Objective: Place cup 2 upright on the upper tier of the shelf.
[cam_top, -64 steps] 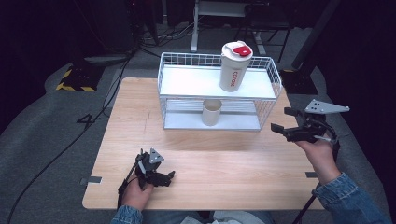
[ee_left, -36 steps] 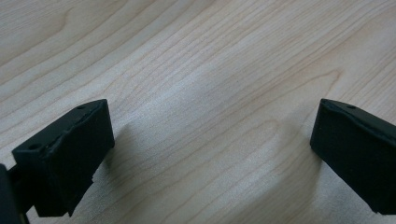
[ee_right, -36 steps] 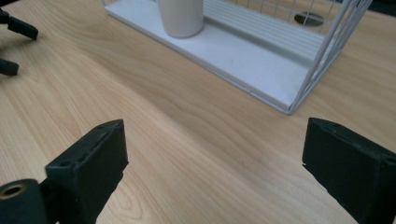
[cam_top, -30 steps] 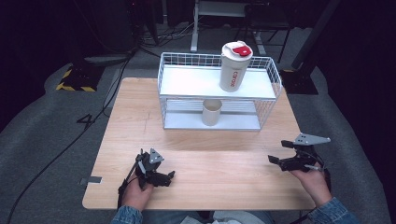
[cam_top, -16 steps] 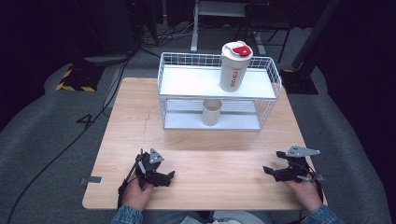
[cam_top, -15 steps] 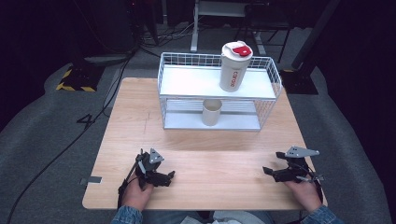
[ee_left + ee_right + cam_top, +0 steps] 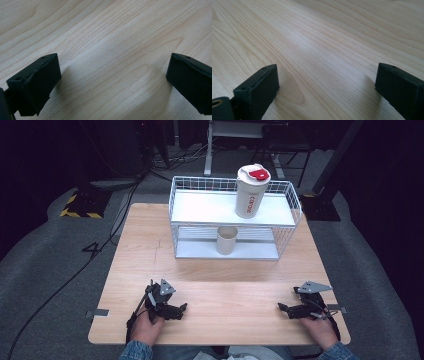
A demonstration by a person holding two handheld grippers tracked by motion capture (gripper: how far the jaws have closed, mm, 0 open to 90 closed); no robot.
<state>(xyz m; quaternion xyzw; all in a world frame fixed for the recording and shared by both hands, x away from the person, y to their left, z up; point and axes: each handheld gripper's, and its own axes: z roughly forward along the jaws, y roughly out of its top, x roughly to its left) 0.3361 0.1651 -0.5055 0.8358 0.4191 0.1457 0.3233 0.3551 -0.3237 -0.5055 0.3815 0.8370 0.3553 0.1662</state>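
A white tumbler with a red lid [image 7: 251, 191] stands on the top shelf of a white wire rack [image 7: 180, 220] at the far side of the wooden table [image 7: 150, 250]. On the lower shelf sits a beige cup [image 7: 226, 240]. My left gripper [image 7: 182, 309] rests low on the table near the front left, open, with bare wood between its jaws in the left gripper view [image 7: 113, 72]. My right gripper [image 7: 282, 309] lies near the front right, open. Its jaws have just been opening, with nothing but wood between them [image 7: 327, 80].
The rack takes up the far middle of the table. Grey carpet with cables [image 7: 75, 270] surrounds the table, and a yellow-black striped block [image 7: 80, 205] lies on the floor at the far left.
My right gripper has come down from beside the rack's right end to the table near the front right edge. The left gripper has stayed where it was.
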